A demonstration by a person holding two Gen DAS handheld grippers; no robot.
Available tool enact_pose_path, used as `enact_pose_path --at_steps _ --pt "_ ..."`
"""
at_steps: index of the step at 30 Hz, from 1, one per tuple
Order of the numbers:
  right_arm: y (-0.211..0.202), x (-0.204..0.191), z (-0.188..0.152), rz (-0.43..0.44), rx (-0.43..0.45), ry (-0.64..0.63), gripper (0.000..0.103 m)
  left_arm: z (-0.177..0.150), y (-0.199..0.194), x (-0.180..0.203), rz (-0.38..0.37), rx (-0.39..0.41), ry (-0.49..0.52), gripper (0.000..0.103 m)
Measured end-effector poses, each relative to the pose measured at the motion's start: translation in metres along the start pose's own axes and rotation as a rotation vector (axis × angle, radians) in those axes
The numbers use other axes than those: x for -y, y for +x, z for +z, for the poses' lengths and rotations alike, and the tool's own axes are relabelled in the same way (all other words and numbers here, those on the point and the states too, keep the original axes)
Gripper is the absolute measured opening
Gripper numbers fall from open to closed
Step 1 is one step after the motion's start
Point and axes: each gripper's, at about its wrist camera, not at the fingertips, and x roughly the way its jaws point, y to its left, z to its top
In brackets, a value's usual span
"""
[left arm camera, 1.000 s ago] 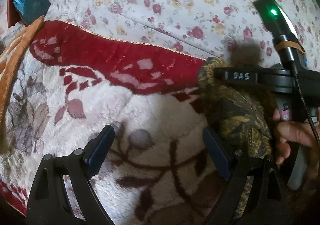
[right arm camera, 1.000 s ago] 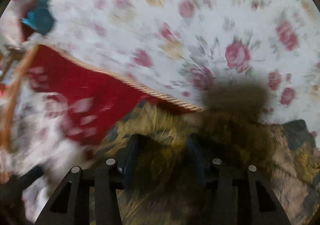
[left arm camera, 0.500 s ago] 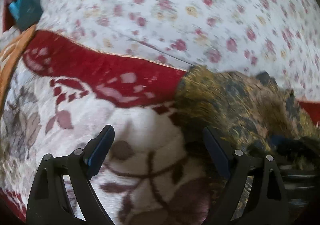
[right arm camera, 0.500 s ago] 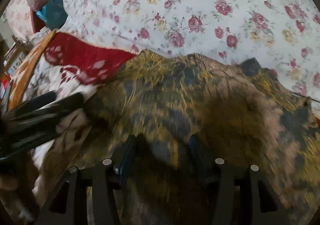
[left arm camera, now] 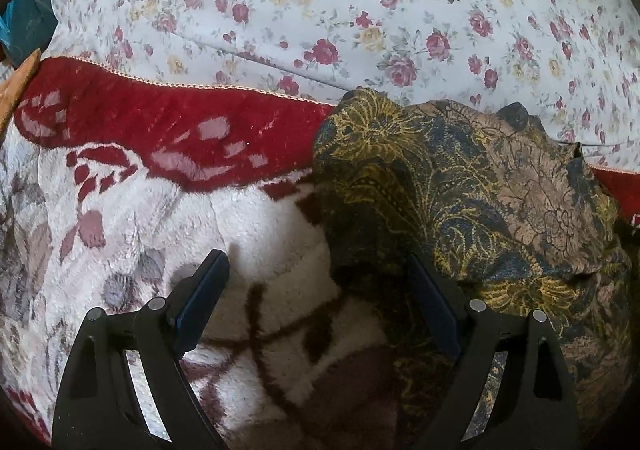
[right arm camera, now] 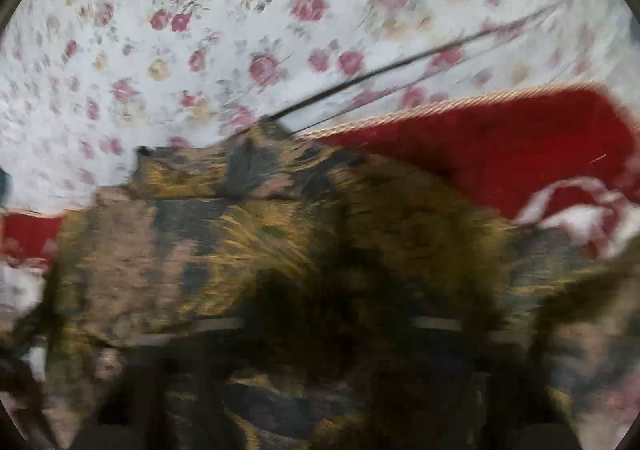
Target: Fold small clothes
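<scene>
A small garment of brown, gold and dark blue patterned cloth (left arm camera: 460, 186) lies crumpled on a plush blanket at the right of the left wrist view. My left gripper (left arm camera: 316, 290) is open and empty above the blanket, its right finger (left arm camera: 434, 306) touching the garment's left edge. In the right wrist view the same garment (right arm camera: 248, 234) fills the lower half, heavily blurred. It drapes over my right gripper, hiding the fingers, so I cannot tell how the jaws stand.
The plush blanket (left arm camera: 168, 210) is white with a red border (left arm camera: 160, 118) and lies on a floral bedsheet (left arm camera: 360, 2). Blue items (left arm camera: 24, 18) sit at the far left edge. A dark thread (right arm camera: 400, 66) trails from the garment over the sheet.
The right gripper has left the left wrist view. The garment has been spread wider to the right. The right wrist view swung right and is blurred, cloth covering its fingers.
</scene>
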Motion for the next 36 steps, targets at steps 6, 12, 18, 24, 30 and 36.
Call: enact_pose_path --at_steps 6,12,18,24,30,36 --pt "0.005 0.009 0.002 -0.093 0.018 -0.047 0.007 0.000 0.001 0.004 0.004 0.000 0.020 0.090" --pt "-0.050 0.053 -0.005 -0.030 0.057 0.033 0.037 -0.002 -0.002 0.002 0.000 0.001 0.022 0.090" --pt "-0.138 0.150 0.015 -0.299 0.220 0.133 0.069 -0.003 -0.005 0.003 0.007 0.006 0.024 0.090" --pt "-0.150 0.251 0.053 -0.487 0.195 0.340 0.069 -0.004 -0.004 0.004 0.009 0.007 0.029 0.090" --pt "-0.128 0.271 0.059 -0.529 0.171 0.269 0.031 -0.002 -0.001 0.003 0.000 0.001 0.025 0.090" --pt "-0.175 0.238 0.056 -0.287 0.286 0.235 0.004 0.002 -0.013 -0.004 0.004 0.039 -0.004 0.090"
